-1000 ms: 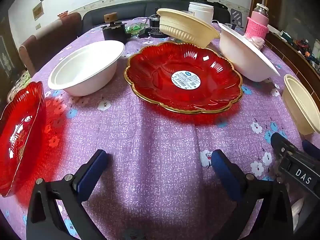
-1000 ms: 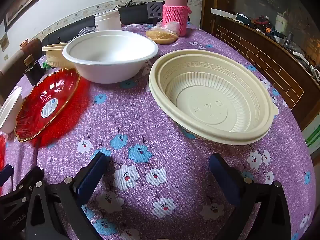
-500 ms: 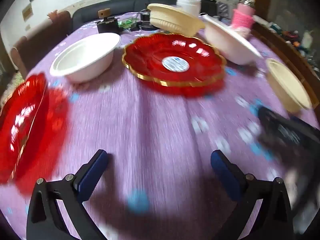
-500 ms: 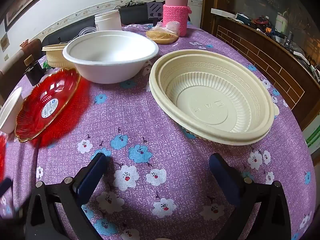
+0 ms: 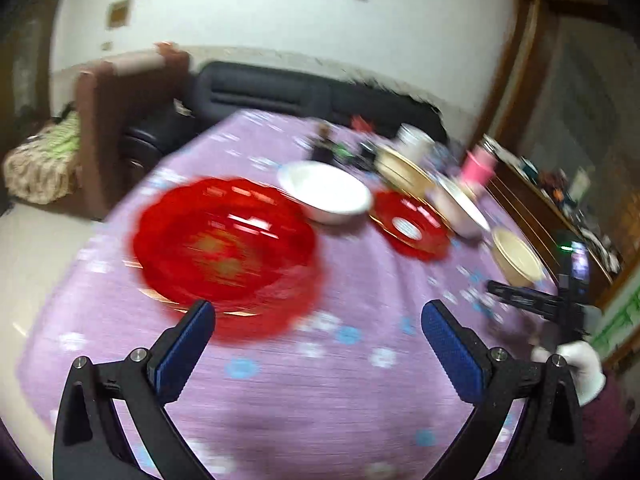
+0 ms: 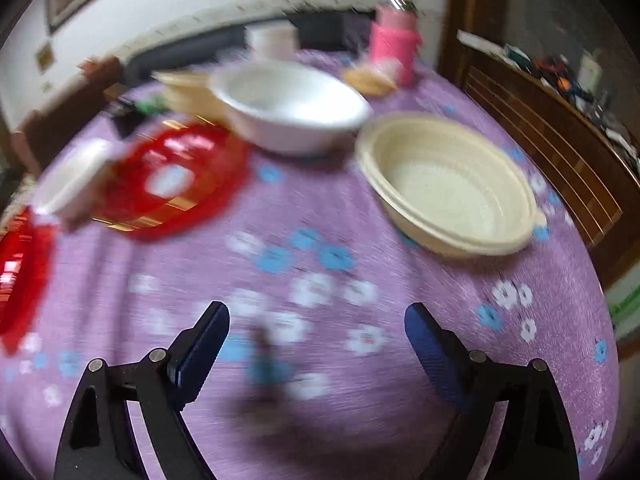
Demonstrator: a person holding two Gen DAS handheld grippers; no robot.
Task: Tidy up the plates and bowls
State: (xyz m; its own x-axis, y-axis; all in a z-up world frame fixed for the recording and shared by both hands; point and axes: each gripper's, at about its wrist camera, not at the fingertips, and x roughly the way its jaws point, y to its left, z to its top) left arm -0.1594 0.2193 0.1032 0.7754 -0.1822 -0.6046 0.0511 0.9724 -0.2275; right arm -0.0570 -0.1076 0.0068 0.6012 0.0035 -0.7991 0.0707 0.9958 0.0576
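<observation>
Both fisheye views are motion-blurred, evenly lit indoors, with dark vignetted, curved edges.

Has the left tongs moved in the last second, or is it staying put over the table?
Yes. The left tongs has swung to its left: the near red plate, earlier at the view's left edge, now lies just ahead of it, and the labelled red plate sits far right.

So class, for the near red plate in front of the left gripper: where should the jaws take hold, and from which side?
Grip the scalloped near rim of the near red plate, coming in low from the side facing the left gripper. The plate is wide, shallow and flat on the purple tablecloth, so only its thin edge fits between the open jaws.
</observation>
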